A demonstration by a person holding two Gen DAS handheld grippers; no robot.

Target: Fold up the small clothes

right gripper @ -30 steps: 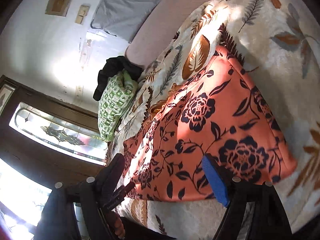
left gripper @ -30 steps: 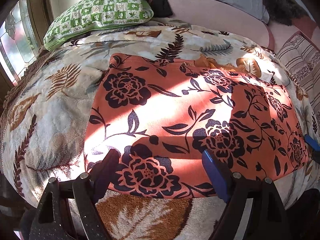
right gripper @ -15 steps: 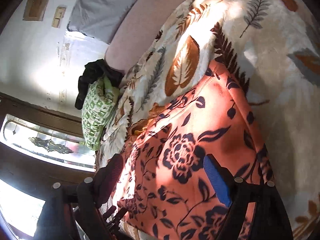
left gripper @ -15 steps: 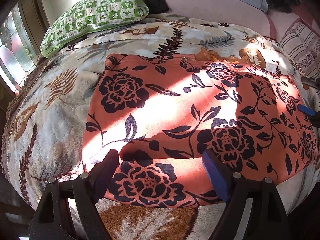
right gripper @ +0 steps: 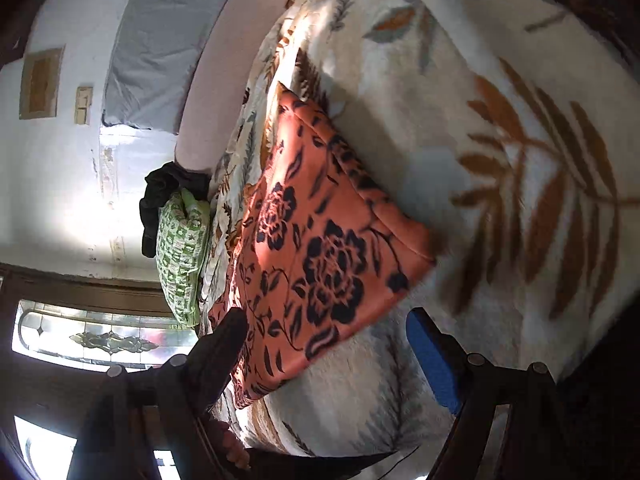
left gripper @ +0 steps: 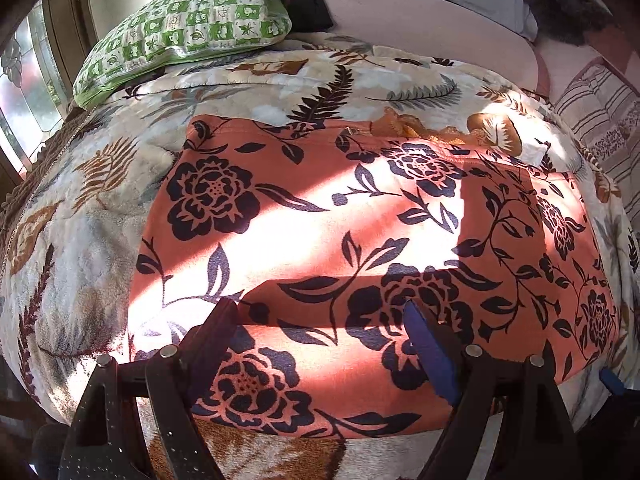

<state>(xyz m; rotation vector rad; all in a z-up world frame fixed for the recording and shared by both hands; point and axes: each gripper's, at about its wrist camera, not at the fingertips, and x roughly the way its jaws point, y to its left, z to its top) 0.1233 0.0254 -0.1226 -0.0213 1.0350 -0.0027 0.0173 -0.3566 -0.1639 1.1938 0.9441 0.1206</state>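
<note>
Two tongs, left (left gripper: 320, 344) and right (right gripper: 326, 352), hover released over the orange floral garment (left gripper: 360, 248) lying flat on the bed's blanket (left gripper: 80, 240); next, likely gripping its near edge to fold.

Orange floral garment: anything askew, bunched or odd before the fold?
Mostly fine. The orange floral garment lies spread flat on the leaf-print blanket. One oddity: a bit of orange-brown fabric is bunched at its far edge. Both grippers are open, holding nothing.
</note>
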